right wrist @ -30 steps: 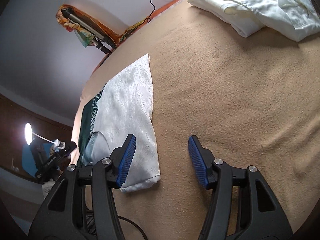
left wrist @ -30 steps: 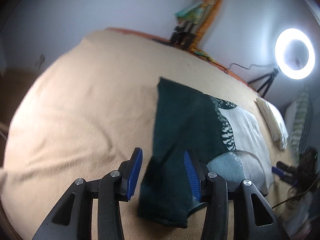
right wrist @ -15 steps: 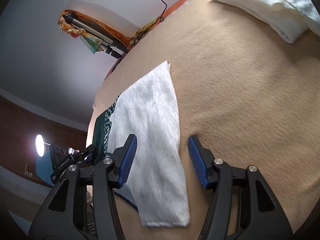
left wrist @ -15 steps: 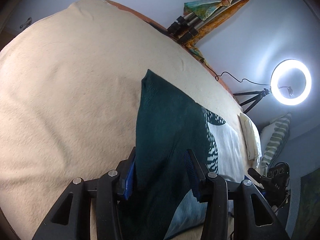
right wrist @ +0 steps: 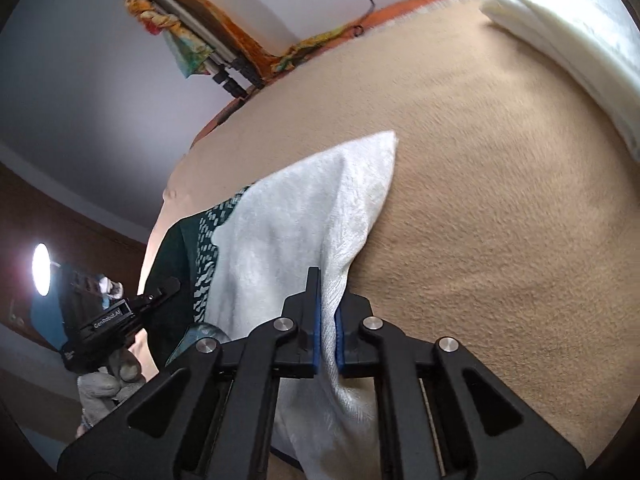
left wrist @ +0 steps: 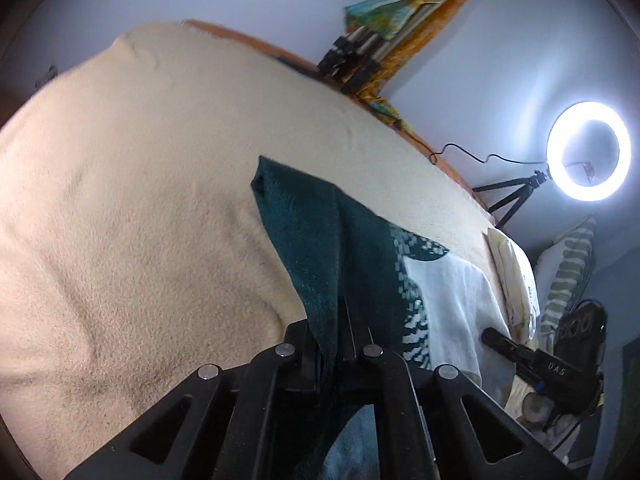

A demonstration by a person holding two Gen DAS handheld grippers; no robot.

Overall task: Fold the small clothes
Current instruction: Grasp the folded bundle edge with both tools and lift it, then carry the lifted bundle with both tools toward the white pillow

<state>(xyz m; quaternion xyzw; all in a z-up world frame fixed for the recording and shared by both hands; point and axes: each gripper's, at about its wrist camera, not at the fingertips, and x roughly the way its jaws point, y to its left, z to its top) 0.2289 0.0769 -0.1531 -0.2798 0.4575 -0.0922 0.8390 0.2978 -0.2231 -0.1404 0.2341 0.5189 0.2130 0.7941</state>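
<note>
Towel, dark green at one end and white at the other with a patterned band between, lies across the tan blanket of the bed, filling the lower middle of both views. Its green end rises in a tented fold into the left gripper, whose jaws are pinched tight on the cloth at bottom centre. In the right wrist view the white end likewise lifts into the right gripper, clamped on it between blue pads. Folded white linen sits at upper right. A ring light glows at the right edge of the left view.
</note>
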